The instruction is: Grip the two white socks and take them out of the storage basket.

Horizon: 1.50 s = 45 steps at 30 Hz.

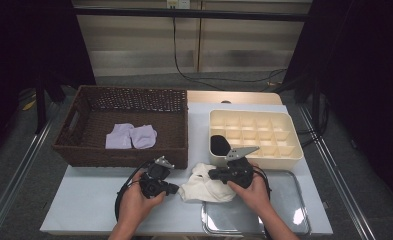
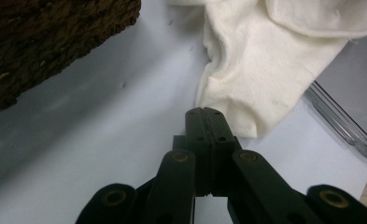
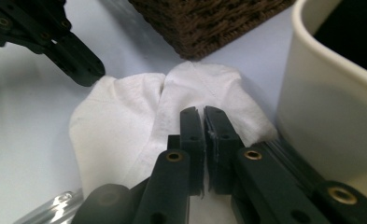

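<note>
Whites, browns and black on a pale surface (image 1: 84,200)

Cream cloth (image 1: 206,187); dark brown woven basket (image 1: 84,150) with two lilac cloths (image 1: 131,136); cream tray (image 1: 284,155) holding a black piece (image 1: 219,144); silver tray (image 1: 289,200); black tongs (image 1: 176,189).

A white table (image 1: 84,200) has a big brown basket (image 1: 79,145) on its left side. Two small light purple cloths (image 1: 131,136) lie inside the basket. On the right sits a cream box (image 1: 294,150) split into many little squares, and one black thing (image 1: 219,144) rests in its near left corner. A shiny metal tray (image 1: 289,210) lies in front of the box. A white cloth (image 1: 204,187) is bunched up between the two hands, partly on the tray. The left gripper (image 1: 175,189) touches the cloth's left edge. The right gripper (image 1: 211,173) rests on top of the cloth.
</note>
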Tool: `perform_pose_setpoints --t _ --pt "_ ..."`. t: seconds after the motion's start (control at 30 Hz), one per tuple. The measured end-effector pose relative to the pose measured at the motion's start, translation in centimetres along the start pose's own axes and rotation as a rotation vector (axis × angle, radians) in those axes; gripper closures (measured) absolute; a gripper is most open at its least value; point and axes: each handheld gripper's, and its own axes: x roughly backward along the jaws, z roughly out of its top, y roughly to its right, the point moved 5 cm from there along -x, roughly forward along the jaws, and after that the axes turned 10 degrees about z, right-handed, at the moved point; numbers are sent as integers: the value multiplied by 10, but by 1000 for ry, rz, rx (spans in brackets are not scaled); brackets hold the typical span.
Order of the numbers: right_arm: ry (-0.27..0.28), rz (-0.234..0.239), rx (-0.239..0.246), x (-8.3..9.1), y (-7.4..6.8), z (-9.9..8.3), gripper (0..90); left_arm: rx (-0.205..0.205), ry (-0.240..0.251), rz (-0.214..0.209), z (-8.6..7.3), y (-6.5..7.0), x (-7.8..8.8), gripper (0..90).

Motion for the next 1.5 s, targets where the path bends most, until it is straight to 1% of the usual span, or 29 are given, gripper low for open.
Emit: perform_pose_setpoints --t 0.13,0.17,0.2,0.23,0.3,0.33,0.37,0.4,0.43,0.5,0.57,0.6,0.67,0.7,0.73,0.8,0.87,0.9,0.97,1.03,1.07,1.1,1.13,1.27,1.3,1.37,1.4,1.43,1.5 --pt "-16 8 -1 2 0 -2 859 -1 6 -4 1 0 0 900" --pt "-17 17 -19 2 -1 -4 842 -4 5 -6 1 1 0 900" --pt "-17 17 -19 2 -1 -4 842 -5 8 -9 1 1 0 900" --pt "-37 11 -15 1 -2 -6 844 -20 2 -9 1 2 0 900" --pt "-52 10 -8 0 -2 -7 834 -20 8 -11 1 3 0 900" --pt "-32 -8 -21 2 -3 -4 761 -22 13 -10 2 3 -1 900" --pt "-19 -21 -17 3 -3 -2 734 -22 13 -10 2 3 -1 900" --pt "-19 -21 -17 3 -3 -2 734 -18 17 -7 2 3 -1 900" --pt "-4 -32 -8 4 -4 4 680 -17 16 -12 3 3 -1 900" --pt "14 -26 -15 1 -4 10 629 -13 22 -14 3 3 -1 900" --pt "24 -30 -17 -1 -4 13 625 -19 21 -17 3 3 0 900" --pt "17 -21 -14 -8 -6 17 618 -31 16 -17 4 3 1 900" --pt "12 -18 -11 -13 -7 18 609 -26 21 -21 4 3 1 900" --pt "2 -12 -6 -18 -9 18 615 -23 23 -19 4 4 1 900" --pt "-35 -23 10 -27 -11 16 626 -22 25 -19 4 3 1 900" --pt "-64 -35 15 -31 -10 12 692 -20 22 -21 3 4 1 900" --pt "-62 -38 3 -30 -8 10 767 -20 21 -15 3 4 1 900" --pt "-56 -27 -4 -29 -8 10 785 -18 17 -20 3 3 0 900" --pt "-48 -28 -8 -25 -6 10 839 -15 8 -16 2 3 0 900" --pt "-38 -23 -16 -20 -5 11 865 -16 6 -20 2 3 -1 900" --pt "-38 -21 -19 -17 -5 11 867 -32 -2 -16 2 2 -1 900" --pt "-38 -21 -19 -17 -5 11 867 -32 -2 -16 2 2 -1 900" --pt "-36 -21 -21 -15 -4 11 869 -10 8 -15 3 4 -2 900" --pt "9 -1 -13 -4 -8 16 870 -15 9 -16 3 3 -1 900" --pt "9 -1 -13 -4 -8 16 870 -12 11 -17 4 2 -1 900" --pt "22 13 13 0 -16 20 870 -5 8 -24 4 1 -1 900" --pt "22 13 13 0 -16 20 870 -5 8 -24 4 1 -1 900" --pt "26 17 27 1 -19 22 869 -6 7 -23 4 1 -1 900" --pt "36 42 59 3 -28 27 869 -5 10 -29 4 2 -1 900"
